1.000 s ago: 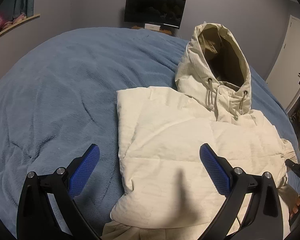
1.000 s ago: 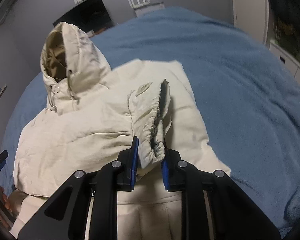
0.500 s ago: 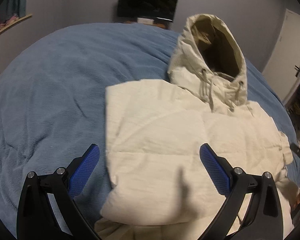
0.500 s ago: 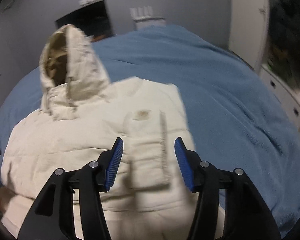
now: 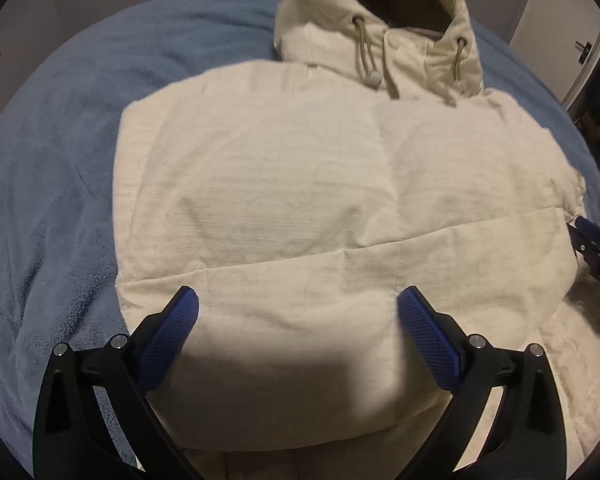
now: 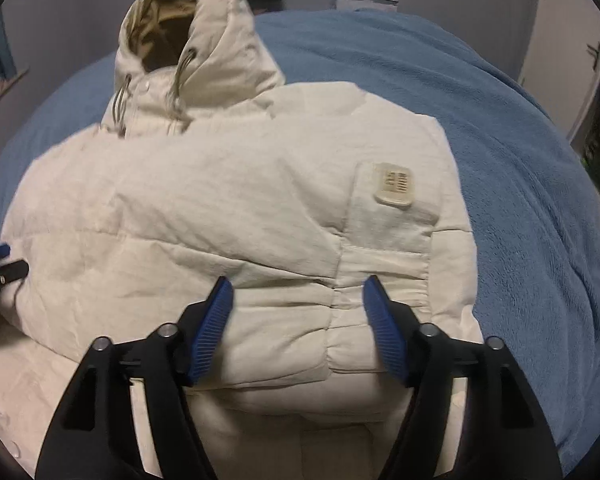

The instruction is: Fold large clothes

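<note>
- Blue fleece blanket [image 5: 60,160] covers the bed from edge to edge; its far edge runs below a grey wall, and its bare stretches lie on both sides of the garment.
- Cream padded jacket [image 5: 320,184] lies roughly mid-bed, sleeves folded in over the body, with the hem toward the near edge of the bed and the collar toward the far edge.
- Its hood [image 6: 204,40] stands propped open at the far end, showing a tan lining, with two drawcords [image 5: 366,52] hanging down the front.
- One folded sleeve lies along the jacket's side toward the bed's right edge; a small cream logo patch [image 6: 394,183] sits on it, and the gathered cuff [image 6: 364,296] lies toward the hem.
- Left gripper [image 5: 298,312] hangs over the lower part of the jacket with its blue-padded jaws spread wide; nothing is clamped, the cloth simply lies below the gap.
- Right gripper [image 6: 298,300] hangs over the sleeve near the cuff, its jaws opening; the cloth lies under them, not pinched.
- At the margin of each wrist view the other gripper's blue tip shows beside the jacket's edge.
</note>
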Available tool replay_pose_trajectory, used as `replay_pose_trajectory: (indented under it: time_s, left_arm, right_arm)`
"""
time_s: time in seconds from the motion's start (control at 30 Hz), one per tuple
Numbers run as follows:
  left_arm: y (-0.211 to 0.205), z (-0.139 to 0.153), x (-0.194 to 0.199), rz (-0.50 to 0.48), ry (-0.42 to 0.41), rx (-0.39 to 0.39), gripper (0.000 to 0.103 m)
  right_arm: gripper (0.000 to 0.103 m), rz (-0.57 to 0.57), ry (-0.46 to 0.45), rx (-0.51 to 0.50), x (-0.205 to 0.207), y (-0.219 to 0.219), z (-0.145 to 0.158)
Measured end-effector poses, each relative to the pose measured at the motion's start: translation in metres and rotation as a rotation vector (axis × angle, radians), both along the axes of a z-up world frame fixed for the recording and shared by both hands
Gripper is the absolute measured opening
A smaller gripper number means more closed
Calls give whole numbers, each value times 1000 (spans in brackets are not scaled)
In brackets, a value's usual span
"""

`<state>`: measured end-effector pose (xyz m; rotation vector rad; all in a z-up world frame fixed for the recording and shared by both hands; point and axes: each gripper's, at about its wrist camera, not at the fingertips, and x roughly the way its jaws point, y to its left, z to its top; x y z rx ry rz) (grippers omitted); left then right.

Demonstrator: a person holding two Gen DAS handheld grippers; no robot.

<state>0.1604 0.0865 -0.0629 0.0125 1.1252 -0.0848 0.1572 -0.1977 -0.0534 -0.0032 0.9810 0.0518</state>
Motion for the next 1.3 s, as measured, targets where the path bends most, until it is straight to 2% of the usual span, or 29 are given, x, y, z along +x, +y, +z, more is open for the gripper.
replay_pose_trajectory:
  time_s: [0.03,0.17,0.33,0.43,0.47,0.5,0.57,0.7,0.8,0.9,0.97,1.13,1.2,1.3]
  left_arm:
    - [0,-3,2,1,13,2,97]
    - [-1,-5,4,4,35,14,98]
    - [-8,-5,6,2,58,71,98]
    - [-15,7,7,13,56,134,97]
    - [-19,16,5,23,26,171,97]
    - [-25,32,3,32,-42,217,97]
    - [-35,58,0,22,-140,239,97]
    - [-63,118,5,-6,-296,187,97]
    - [-74,139,19,25,-317,121,97]
    - [-72,134,32,97,-317,18,97]
    - [-71,119,40,125,-312,-14,97]
    - [-53,73,42,176,-293,18,97]
    - [-44,69,47,167,-276,14,97]
    - [-37,78,48,137,-307,20,97]
  right_arm:
    - [79,11,5,-8,0,3,-2]
    - [94,40,21,12,1,4,-5]
    - [95,46,31,19,2,5,-7]
    - [95,51,31,29,3,4,-4]
    - [95,59,23,35,1,3,-1]
    - [95,62,15,45,1,2,2]
    - [95,48,-18,54,-1,-2,10]
    - [95,-36,-156,44,-5,-15,38]
    - [95,-101,-237,54,-7,-25,54]
    - [95,-130,-260,56,-6,-29,59]
    - [95,-113,-246,67,-5,-27,59]
    - [95,-29,-180,83,11,-7,59]
    - [95,5,-143,105,31,4,65]
    - [95,24,-130,122,63,19,78]
